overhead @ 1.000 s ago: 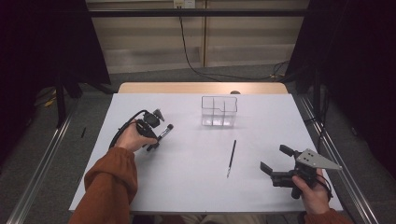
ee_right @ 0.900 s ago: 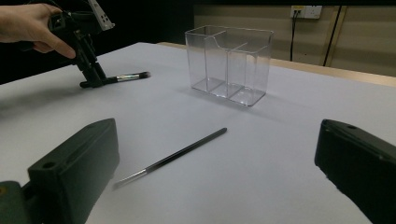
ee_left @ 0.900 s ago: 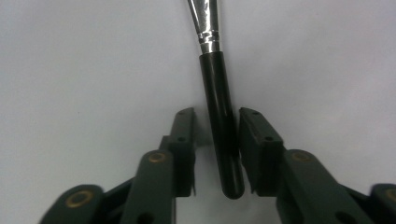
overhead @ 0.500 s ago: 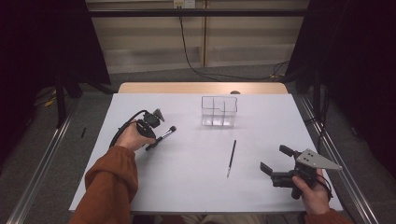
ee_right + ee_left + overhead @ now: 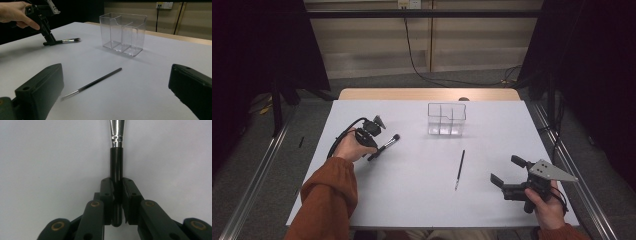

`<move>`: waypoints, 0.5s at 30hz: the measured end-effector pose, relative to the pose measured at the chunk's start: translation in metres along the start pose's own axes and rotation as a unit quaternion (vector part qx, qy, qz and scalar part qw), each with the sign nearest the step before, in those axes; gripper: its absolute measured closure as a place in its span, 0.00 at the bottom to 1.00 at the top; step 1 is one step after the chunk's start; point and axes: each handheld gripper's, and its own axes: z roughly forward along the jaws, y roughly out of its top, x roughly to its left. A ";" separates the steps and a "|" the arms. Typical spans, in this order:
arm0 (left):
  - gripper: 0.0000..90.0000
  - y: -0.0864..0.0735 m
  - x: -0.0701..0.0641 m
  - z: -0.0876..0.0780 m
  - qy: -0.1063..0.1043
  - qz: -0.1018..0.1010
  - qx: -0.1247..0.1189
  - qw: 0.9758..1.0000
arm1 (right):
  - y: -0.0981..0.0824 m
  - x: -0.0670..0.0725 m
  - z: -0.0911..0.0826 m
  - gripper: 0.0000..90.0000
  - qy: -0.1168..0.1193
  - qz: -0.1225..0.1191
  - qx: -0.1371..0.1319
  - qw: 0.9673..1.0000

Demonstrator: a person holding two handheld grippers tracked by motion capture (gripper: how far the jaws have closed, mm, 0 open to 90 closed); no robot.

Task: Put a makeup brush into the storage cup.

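Left hand (image 5: 348,145) at nine o'clock on the white tabletop (image 5: 412,195), orange sleeve (image 5: 328,200) reaching in from the near edge, wrist bent so the left gripper (image 5: 373,150) tips down toward the surface. Fingers (image 5: 107,192) pinched tight on the black handle of a makeup brush (image 5: 384,146), silver ferrule and bristles pointing toward two o'clock, brush low over the tabletop. Right hand (image 5: 546,205) at five o'clock, gripping the right gripper (image 5: 507,172) level, aimed toward ten o'clock, fingers (image 5: 40,87) spread wide around nothing. Thin black brush (image 5: 459,169) lying loose at centre, between both grippers. Clear divided organizer (image 5: 446,119) upright at twelve o'clock. No readable writing anywhere.
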 end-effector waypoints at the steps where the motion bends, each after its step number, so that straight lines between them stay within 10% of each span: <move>1: 0.89 -0.001 0.001 0.000 -0.003 0.002 -0.001 1.000 | 0.000 0.000 0.000 0.00 0.000 0.000 0.000 1.000; 15: 0.89 -0.012 0.006 -0.013 -0.015 -0.031 -0.085 0.996 | 0.000 0.000 0.000 0.00 -0.002 0.002 -0.001 1.000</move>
